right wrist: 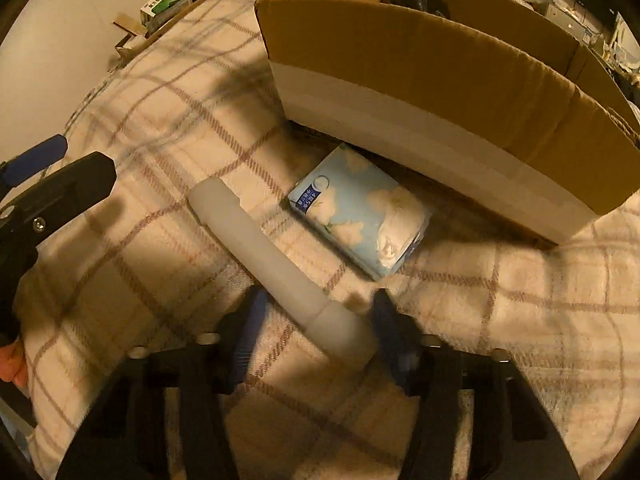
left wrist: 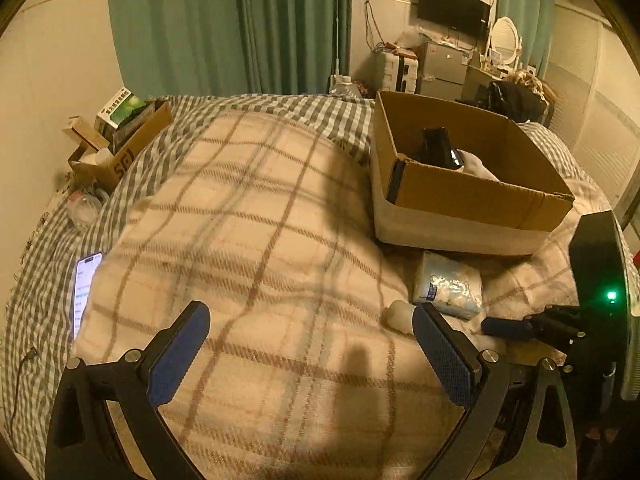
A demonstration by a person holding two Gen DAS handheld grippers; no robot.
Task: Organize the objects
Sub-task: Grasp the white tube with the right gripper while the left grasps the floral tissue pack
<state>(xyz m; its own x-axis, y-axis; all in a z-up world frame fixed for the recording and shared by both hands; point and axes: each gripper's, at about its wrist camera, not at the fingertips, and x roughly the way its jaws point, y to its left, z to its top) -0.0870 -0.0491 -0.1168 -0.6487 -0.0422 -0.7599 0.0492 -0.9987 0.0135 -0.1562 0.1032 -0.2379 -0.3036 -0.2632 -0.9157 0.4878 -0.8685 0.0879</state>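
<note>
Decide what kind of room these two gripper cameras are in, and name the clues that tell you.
Most likely a small bedroom or studio. The work surface is a bed with a plaid blanket over gingham bedding. Behind it hang green curtains, with a wall-mounted TV and a vanity mirror in the far corner.

White tube (right wrist: 280, 264) between parted right tool (right wrist: 318, 316) fingers
</note>
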